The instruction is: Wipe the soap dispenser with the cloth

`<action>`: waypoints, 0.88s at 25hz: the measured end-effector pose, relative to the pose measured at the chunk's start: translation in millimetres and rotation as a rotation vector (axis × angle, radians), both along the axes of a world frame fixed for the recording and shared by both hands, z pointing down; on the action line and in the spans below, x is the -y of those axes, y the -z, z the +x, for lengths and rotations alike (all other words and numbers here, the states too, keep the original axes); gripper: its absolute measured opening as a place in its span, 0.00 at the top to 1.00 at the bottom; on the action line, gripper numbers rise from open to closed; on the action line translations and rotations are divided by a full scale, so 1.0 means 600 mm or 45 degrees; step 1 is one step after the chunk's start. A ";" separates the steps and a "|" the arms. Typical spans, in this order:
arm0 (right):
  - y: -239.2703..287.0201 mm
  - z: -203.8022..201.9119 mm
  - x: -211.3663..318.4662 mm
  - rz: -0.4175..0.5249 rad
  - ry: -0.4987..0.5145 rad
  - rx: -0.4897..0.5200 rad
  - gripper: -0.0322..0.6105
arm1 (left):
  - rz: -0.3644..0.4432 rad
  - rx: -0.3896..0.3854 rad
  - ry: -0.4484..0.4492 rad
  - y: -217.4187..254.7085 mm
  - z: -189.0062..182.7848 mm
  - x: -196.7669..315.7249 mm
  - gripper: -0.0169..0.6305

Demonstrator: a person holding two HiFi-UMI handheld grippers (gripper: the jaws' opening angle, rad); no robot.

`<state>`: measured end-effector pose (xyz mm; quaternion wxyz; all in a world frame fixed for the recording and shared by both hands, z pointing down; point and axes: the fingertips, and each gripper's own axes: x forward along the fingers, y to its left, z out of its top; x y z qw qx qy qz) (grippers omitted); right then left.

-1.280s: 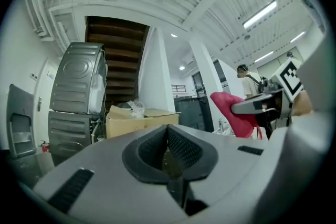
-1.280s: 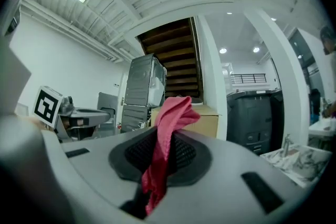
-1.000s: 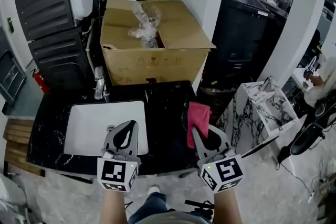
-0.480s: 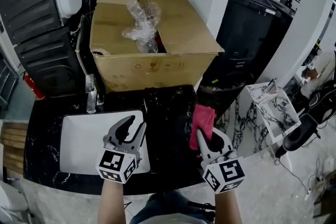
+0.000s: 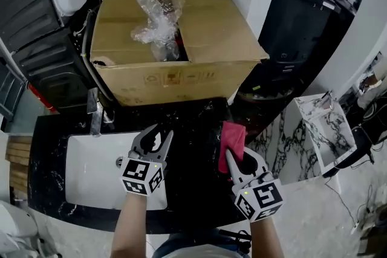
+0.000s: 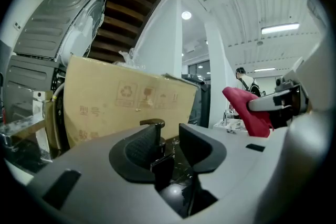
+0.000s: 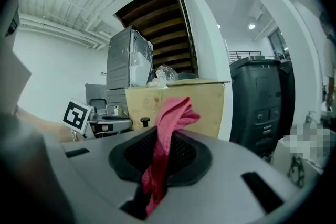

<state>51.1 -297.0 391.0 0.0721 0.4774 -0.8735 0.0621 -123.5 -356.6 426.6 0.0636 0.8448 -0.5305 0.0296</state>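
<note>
The black soap dispenser (image 6: 152,124) shows as a slim dark stem under a flat, sideways pump head. It stands on the black marble counter (image 5: 196,121), in front of the brown cardboard box (image 5: 175,39) at the counter's back edge.

The box's front face carries a recycling mark, a broken-glass mark and two lines of Chinese characters. The upper line seems to read 型号; the lower is too blurred to read.

The left gripper (image 5: 158,133) hangs over the right rim of the white rectangular sink (image 5: 91,172). Its jaws are opening and grip nothing; the pump head shows just past the tip of the left-hand finger. The right gripper (image 5: 237,157), near the counter's right edge, has its jaws pinched on the pink-red cloth (image 5: 233,139), which sticks out ahead of them in a loose fold.

Only the head view takes in the sink, the crumpled clear plastic (image 5: 157,15) on the open box, and both grippers. There the dispenser is lost against the dark counter. The left gripper view shows the box's print and the dispenser most clearly. The right gripper view shows the cloth (image 7: 167,139) trailing down between the pads.
</note>
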 end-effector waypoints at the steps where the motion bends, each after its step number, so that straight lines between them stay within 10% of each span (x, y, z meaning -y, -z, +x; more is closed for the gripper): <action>1: -0.008 0.002 0.007 -0.014 0.002 -0.001 0.87 | -0.010 0.009 0.000 -0.008 0.003 0.013 0.74; 22: -0.078 0.021 0.065 -0.135 0.009 -0.024 0.87 | 0.029 0.105 0.041 -0.048 0.017 0.112 0.83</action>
